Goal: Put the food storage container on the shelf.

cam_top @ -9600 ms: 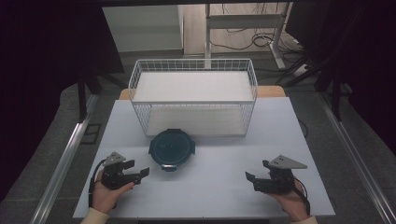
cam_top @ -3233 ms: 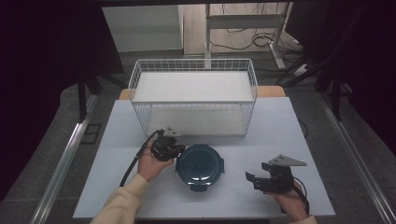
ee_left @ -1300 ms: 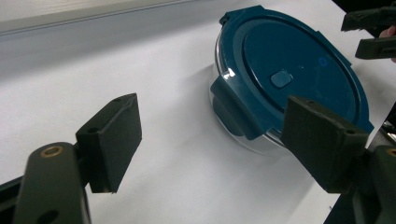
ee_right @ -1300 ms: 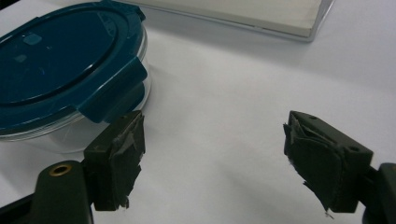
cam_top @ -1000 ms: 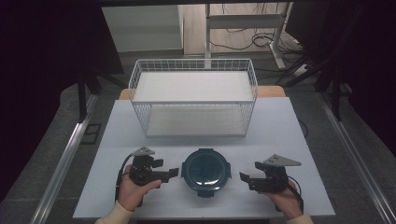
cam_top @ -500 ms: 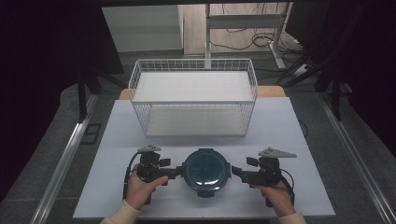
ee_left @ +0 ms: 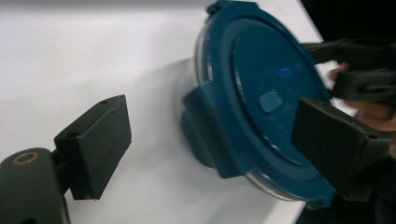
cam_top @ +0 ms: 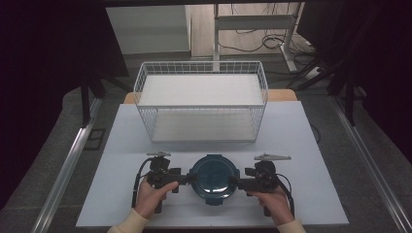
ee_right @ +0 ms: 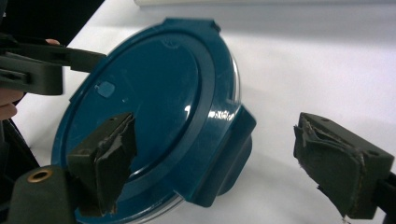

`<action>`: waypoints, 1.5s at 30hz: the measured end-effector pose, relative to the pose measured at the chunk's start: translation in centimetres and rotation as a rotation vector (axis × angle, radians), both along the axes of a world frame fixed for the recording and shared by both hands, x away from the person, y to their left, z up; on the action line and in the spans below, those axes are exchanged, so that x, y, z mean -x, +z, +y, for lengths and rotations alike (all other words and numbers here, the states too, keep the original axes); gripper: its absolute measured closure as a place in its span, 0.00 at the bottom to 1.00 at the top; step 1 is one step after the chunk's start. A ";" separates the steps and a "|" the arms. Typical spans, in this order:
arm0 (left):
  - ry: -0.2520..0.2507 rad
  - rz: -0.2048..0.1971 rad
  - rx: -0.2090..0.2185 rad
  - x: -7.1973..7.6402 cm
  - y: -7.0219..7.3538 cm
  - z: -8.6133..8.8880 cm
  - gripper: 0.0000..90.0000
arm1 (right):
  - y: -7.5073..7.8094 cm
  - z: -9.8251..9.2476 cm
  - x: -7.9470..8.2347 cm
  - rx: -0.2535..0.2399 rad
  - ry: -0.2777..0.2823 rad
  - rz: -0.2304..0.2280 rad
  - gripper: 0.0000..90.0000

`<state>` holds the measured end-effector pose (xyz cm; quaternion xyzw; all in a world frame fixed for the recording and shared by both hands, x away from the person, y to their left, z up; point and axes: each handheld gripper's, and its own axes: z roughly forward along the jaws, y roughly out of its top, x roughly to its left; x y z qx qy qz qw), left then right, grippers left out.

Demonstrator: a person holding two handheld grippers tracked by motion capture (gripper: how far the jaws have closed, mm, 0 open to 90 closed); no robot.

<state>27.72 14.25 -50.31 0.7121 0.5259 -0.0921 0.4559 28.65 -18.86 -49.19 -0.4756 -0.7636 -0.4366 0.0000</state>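
Observation:
A round container with a dark teal clip-on lid [cam_top: 214, 177] sits on the white table near its front edge. My left gripper [cam_top: 184, 179] comes at it from the left and my right gripper [cam_top: 235, 183] from the right, both level with the tabletop. In the left gripper view the left gripper [ee_left: 215, 140] stands open around a side latch [ee_left: 205, 130] of the lid [ee_left: 261, 88], pads clear of it. In the right gripper view the right gripper [ee_right: 219, 161] is likewise open around the opposite latch [ee_right: 229, 149] of the lid [ee_right: 149, 93]. Both pairs of jaws have just been opening.
A white wire basket [cam_top: 201, 65] stands across the back half of the table [cam_top: 311, 145]. Bare tabletop lies between basket and container and to both sides. Dark floor, desk legs and cables lie beyond the far edge.
Both hands have closed in on the container, the right gripper moving left farther than the left one moved right. The container has stayed put.

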 end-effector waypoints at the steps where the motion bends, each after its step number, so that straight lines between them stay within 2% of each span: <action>1: 0.000 0.000 0.000 0.0 0.0 0.0 0.13 | 0.0 0.0 0.0 0.000 0.000 0.000 0.14; 2: -0.003 0.016 0.016 -0.1 -0.2 0.0 0.13 | -0.1 0.0 0.0 -0.003 -0.001 0.007 0.14; 4: 0.007 0.018 0.020 -0.2 -0.5 0.0 0.14 | -0.4 0.2 0.0 -0.036 -0.016 0.034 0.14; 5: 0.007 0.018 0.020 -0.2 -0.5 0.0 0.14 | -0.4 0.2 0.0 -0.036 -0.016 0.034 0.14; 7: 0.003 0.030 0.046 -0.4 -0.9 -0.1 0.15 | -0.5 0.3 0.0 -0.062 -0.015 0.058 0.14; 10: -0.028 0.057 0.066 -0.6 -1.5 -0.6 0.16 | -0.8 0.5 0.0 -0.077 -0.007 0.095 0.13; 12: -0.045 0.081 0.102 -0.7 -1.8 -0.9 0.17 | -0.9 0.5 0.0 -0.087 -0.007 0.109 0.13; 14: -0.047 0.089 0.113 -0.7 -2.0 -1.1 0.18 | -1.0 0.6 0.0 -0.093 -0.010 0.123 0.13; 15: -0.052 0.104 0.132 -0.8 -2.3 -1.1 0.19 | -1.1 0.6 0.0 -0.098 -0.010 0.133 0.13; 16: -0.057 0.143 0.165 -0.9 -2.8 -1.3 0.19 | -1.3 0.7 0.0 -0.101 -0.009 0.143 0.14; 17: -0.057 0.143 0.165 -0.9 -2.8 -1.3 0.19 | -1.3 0.7 0.0 -0.101 -0.009 0.143 0.14; 18: -0.061 0.147 0.172 -0.9 -3.0 -1.5 0.19 | -1.5 0.8 0.0 -0.117 0.002 0.165 0.16; 20: -0.069 0.138 0.174 -0.8 -2.9 -1.7 0.24 | -1.7 1.0 0.0 -0.132 0.000 0.190 0.18; 24: -0.057 0.127 0.167 -0.6 -2.7 -1.5 0.27 | -2.1 1.0 0.0 -0.181 -0.020 0.255 0.21; 26: -0.041 0.117 0.163 -0.5 -2.4 -1.4 0.31 | -2.1 0.8 0.0 -0.192 -0.032 0.263 0.25; 30: -0.034 0.127 0.169 -0.4 -2.4 -1.4 0.33 | -2.1 0.4 0.0 -0.222 -0.045 0.284 0.29; 35: -0.028 0.127 0.166 -0.2 -2.2 -1.3 0.35 | -2.2 0.2 0.1 -0.242 -0.053 0.287 0.32; 36: -0.031 0.107 0.150 0.0 -2.0 -1.3 0.35 | -2.2 0.1 0.1 -0.245 -0.054 0.288 0.32; 38: -0.026 0.091 0.140 0.3 -1.8 -1.4 0.35 | -2.1 0.0 0.3 -0.254 -0.062 0.283 0.34; 45: -0.022 0.067 0.134 0.8 -1.2 -1.3 0.40 | -1.7 -0.6 0.8 -0.292 -0.077 0.268 0.43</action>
